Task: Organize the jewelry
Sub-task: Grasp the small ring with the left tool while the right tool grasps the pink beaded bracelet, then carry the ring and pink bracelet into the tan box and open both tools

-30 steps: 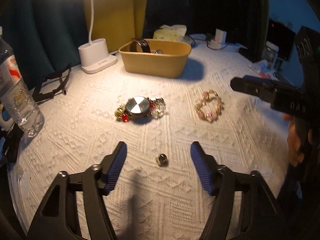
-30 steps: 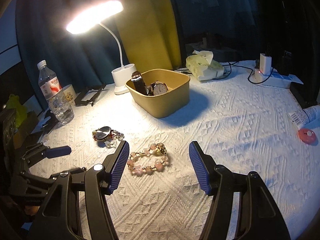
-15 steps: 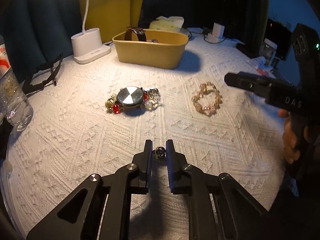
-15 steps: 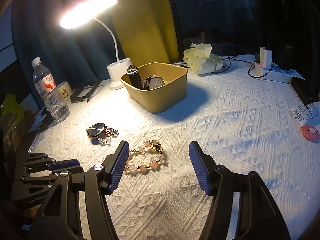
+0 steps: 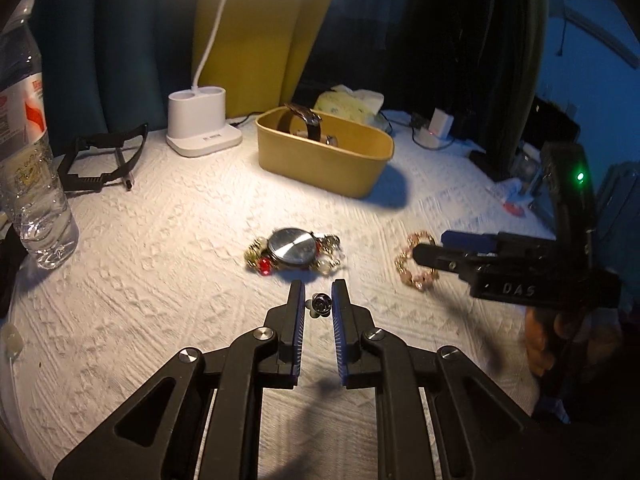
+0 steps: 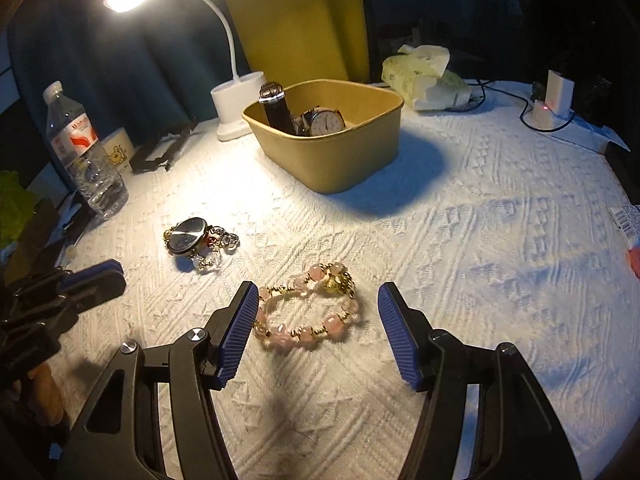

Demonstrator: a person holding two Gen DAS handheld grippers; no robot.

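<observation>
My left gripper is shut on a small metal ring and holds it above the white cloth. Just beyond it lies a beaded watch, which also shows in the right wrist view. My right gripper is open, its jaws on either side of a pink bead bracelet on the cloth; the bracelet also shows in the left wrist view. A yellow box with two watches in it stands further back.
A water bottle stands at the left edge. A white lamp base and a black stand sit behind. A tissue pack and a charger lie at the back right.
My left gripper closed on the ring and lifted it off the cloth toward the beaded watch. My right gripper moved forward and down around the pink bracelet.
</observation>
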